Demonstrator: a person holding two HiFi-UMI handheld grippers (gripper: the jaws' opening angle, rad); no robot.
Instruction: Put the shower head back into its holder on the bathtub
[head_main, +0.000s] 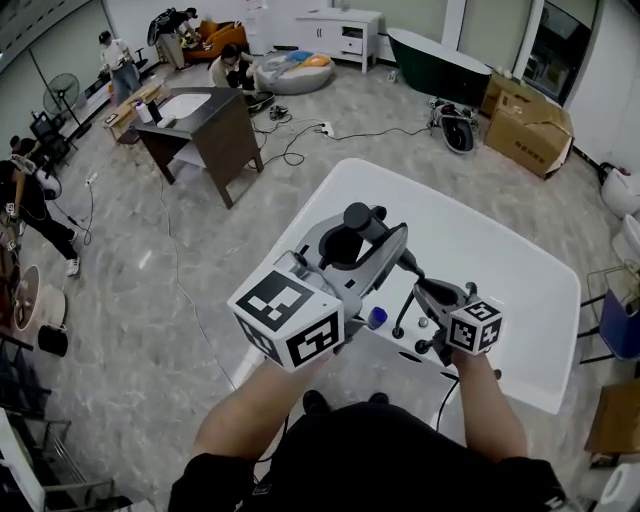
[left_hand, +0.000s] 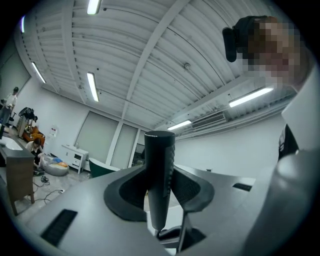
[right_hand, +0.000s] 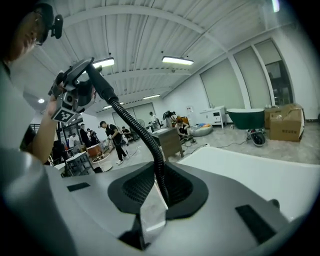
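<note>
Both forearms reach out low in the head view, each hand carrying a claw over the white bathtub (head_main: 505, 275). On its own view the left claw (left_hand: 160, 186) is clamped on the shower head (left_hand: 160, 165) by its black handle. The handle stands upright between the pads, and the claw is set fairly wide because the handle is thick. The right claw (right_hand: 158, 186) is set narrower and pinches the ribbed black hose (right_hand: 131, 121) some way along from the head. From there the hose arcs up and across to the left claw. So the shower head is in the air above the near rim of the bathtub, not seated in anything I can see.

The step in hand looks like the approach: head gripped, hose managed, holder not yet reached. Fittings (head_main: 415, 345) sit at the near rim under the claws, beside a blue knob (head_main: 377, 318), but I cannot tell which of them is the holder. Next, the left claw likely has to bring the handle down over the holder and line it up, with the right claw holding the hose slack and clear of the seat. Neither grip should loosen until the head sits.
</note>
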